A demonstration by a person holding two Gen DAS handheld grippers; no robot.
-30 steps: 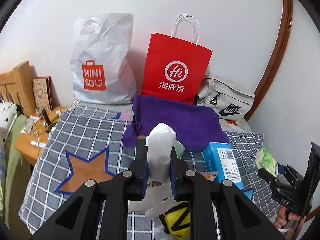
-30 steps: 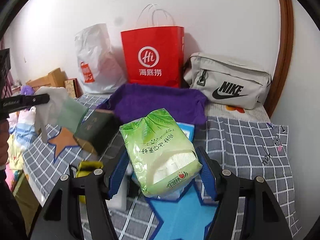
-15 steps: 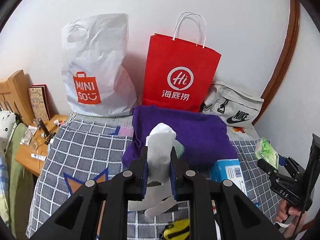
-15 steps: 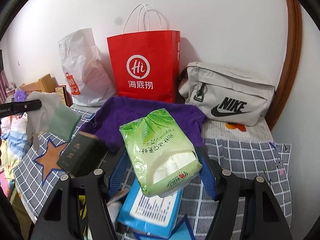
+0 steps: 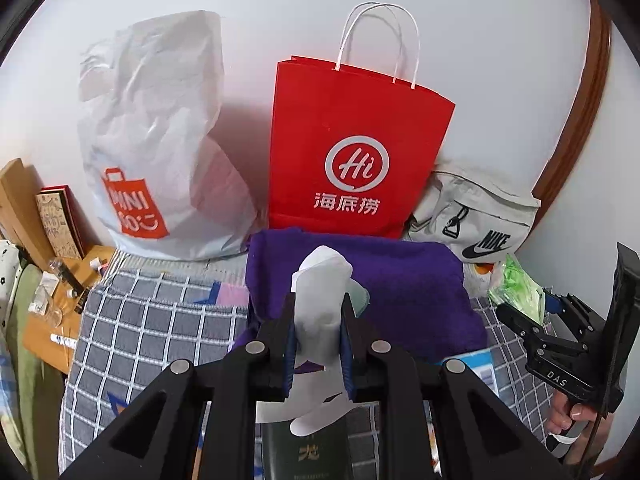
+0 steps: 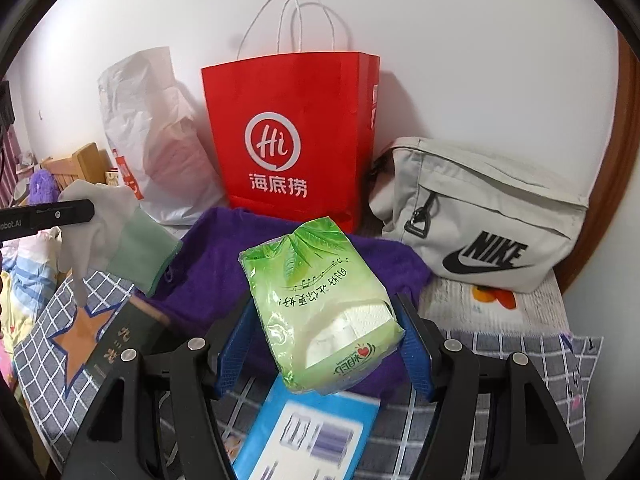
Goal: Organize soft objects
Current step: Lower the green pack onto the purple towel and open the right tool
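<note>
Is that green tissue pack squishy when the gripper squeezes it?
Probably squishy: the green tissue pack is thin plastic film around soft folded paper, and the right gripper dents its sides. Likely light, since it stays up from a side pinch alone. The glossy film may be a bit slippery.

The right gripper point(image 6: 326, 344) clamps a green pack of tissues point(image 6: 320, 304) between its blue-padded fingers point(image 6: 416, 354), the pack tilted and raised above the bedding. Directly beyond it lies a purple towel point(image 6: 224, 264), with a red Haidilao paper bag point(image 6: 292, 136) upright behind that. Ahead to the right sits a grey Nike bag point(image 6: 484, 216). Below the pack lies a blue box point(image 6: 308, 436). Far left, the left gripper point(image 6: 60, 216) holds a white glove with a green cuff point(image 6: 116, 240) above a dark book point(image 6: 120, 348).
</note>
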